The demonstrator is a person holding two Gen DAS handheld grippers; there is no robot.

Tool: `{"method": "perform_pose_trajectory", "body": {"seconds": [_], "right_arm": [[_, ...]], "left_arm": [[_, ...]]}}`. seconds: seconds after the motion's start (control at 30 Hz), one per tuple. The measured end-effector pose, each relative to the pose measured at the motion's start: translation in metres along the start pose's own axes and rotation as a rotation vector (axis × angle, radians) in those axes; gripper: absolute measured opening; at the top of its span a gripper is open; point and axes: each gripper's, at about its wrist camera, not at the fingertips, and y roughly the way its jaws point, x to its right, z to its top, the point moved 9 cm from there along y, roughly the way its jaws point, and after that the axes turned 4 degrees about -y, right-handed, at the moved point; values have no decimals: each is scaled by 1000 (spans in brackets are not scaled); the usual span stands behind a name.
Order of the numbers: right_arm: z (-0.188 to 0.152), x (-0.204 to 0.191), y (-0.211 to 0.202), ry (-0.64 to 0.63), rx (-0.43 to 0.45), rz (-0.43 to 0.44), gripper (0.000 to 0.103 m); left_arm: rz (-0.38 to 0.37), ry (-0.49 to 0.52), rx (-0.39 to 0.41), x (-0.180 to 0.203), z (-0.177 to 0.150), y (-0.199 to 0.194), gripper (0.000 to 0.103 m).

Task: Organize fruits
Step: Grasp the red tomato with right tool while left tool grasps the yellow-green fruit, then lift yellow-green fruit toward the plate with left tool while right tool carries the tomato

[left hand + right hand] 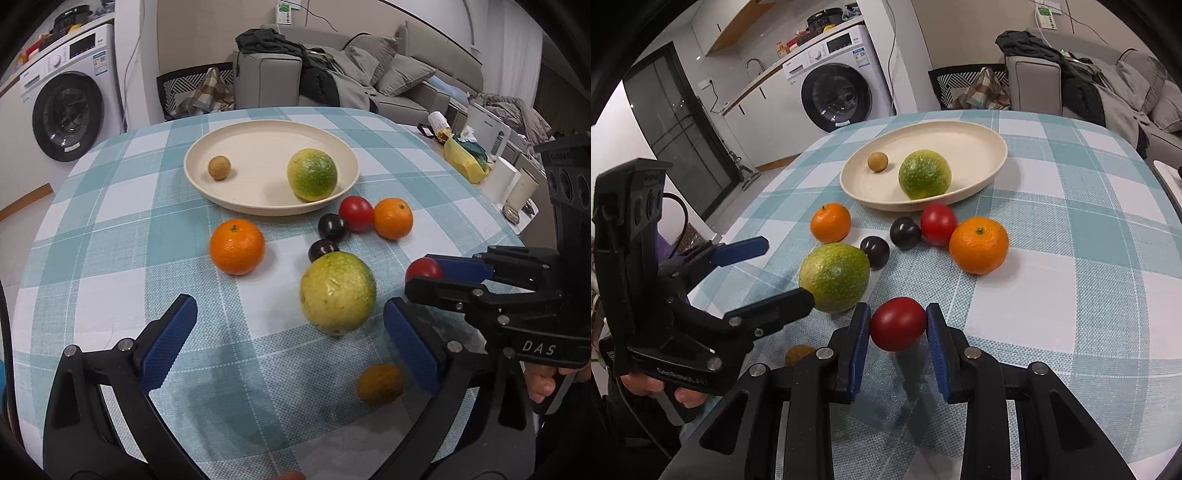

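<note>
Home interior, open-plan living room plus kitchen or laundry corner. Front-load washing machine (pixel 836 96) at 11 o'clock from the table, under a counter with a tap and sink (pixel 753 64), clutter piled on top. Grey sofa (pixel 402 79) at 12 to 2 o'clock with cushions and heaped clothes (pixel 295 55). Chair with a patterned cushion (pixel 201 90) pushed in at 12. Round dining table under a teal check tablecloth (pixel 110 206); cream plate (pixel 240 201) and loose fruit on it. Dark glass door (pixel 676 122) at 9 o'clock.
</note>
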Motion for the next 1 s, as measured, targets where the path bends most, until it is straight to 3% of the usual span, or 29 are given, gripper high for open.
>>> {"method": "perform_pose_trajectory", "body": {"seconds": [0.33,0.47,0.63,1.0], "right_arm": [[3,9,-8,17,38,-21,32],[3,11,-7,24,38,-22,32],[2,12,-7,28,39,-27,32],[2,16,-9,39,54,-34,32]], "left_arm": [[-32,44,-50,15,-4,20,71],[-56,28,-52,16,-4,23,65],[-83,28,-46,22,-3,22,46],[-89,29,-28,25,-3,14,45]]}}
